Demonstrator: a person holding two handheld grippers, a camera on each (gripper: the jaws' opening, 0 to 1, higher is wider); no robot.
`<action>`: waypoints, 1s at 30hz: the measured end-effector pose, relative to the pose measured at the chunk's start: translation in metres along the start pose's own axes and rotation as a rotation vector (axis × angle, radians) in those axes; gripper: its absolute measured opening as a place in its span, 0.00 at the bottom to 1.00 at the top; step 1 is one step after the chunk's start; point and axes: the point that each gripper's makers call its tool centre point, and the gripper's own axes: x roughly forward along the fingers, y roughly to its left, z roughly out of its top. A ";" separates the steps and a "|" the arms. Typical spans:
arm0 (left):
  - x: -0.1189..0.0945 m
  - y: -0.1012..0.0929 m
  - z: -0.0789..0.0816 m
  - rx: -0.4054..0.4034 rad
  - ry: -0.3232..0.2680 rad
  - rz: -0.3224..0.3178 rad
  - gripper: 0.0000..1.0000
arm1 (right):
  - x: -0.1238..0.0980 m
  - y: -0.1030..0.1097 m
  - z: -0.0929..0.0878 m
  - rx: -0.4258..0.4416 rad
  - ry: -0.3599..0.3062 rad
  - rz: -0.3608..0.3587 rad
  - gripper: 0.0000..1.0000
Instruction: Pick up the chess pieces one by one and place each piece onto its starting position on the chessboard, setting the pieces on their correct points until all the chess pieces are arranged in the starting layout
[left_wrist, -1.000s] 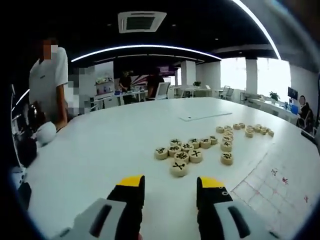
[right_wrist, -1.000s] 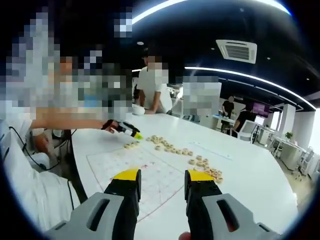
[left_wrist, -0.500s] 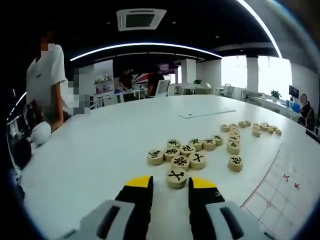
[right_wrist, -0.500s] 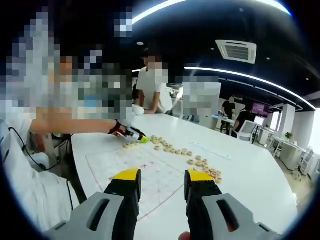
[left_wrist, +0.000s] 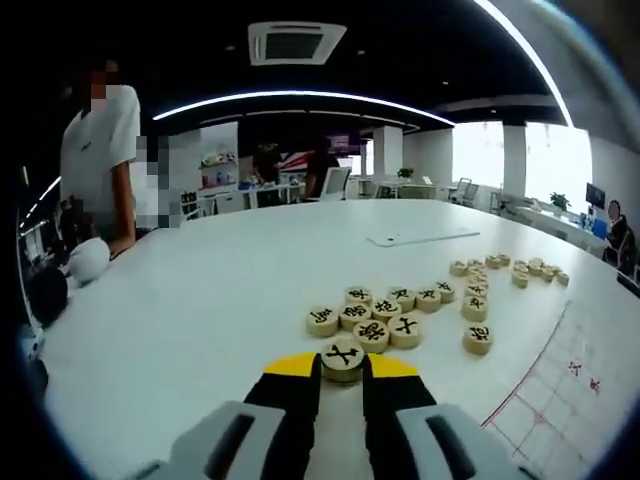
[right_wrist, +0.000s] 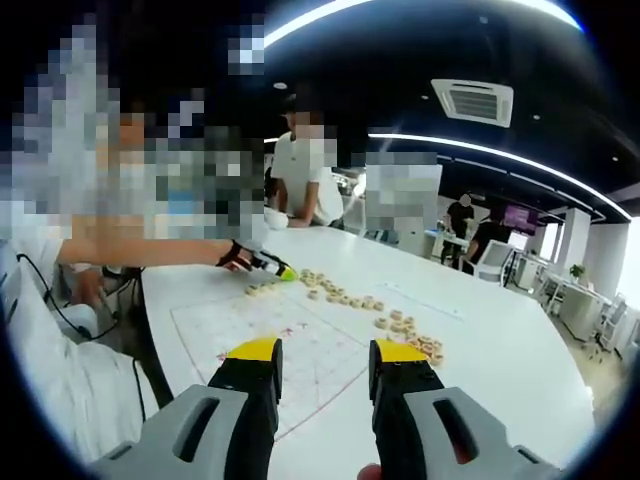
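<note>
A: Target piece? 
B: Round pale wooden chess piece with a black character, nearest of the cluster on the white table.

A: Change vs 0.5 s back? 
B: Left gripper has moved in; jaws narrowed, now pinching that piece between the yellow tips.

A: Right gripper? 
B: Jaws apart, holding nothing, above the chessboard.

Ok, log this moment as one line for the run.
left gripper: closing around round wooden chess piece with black character | right gripper: open, above white chessboard sheet with red grid | board: bare
</note>
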 end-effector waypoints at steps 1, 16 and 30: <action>-0.004 -0.002 0.000 0.008 -0.001 -0.007 0.19 | 0.000 0.000 0.000 0.000 0.000 0.000 0.36; -0.085 -0.031 0.021 0.121 -0.036 -0.165 0.19 | 0.000 0.008 0.002 -0.012 0.000 0.025 0.36; -0.154 -0.064 0.020 0.079 -0.086 -0.283 0.19 | -0.002 0.022 0.003 -0.038 -0.002 0.081 0.37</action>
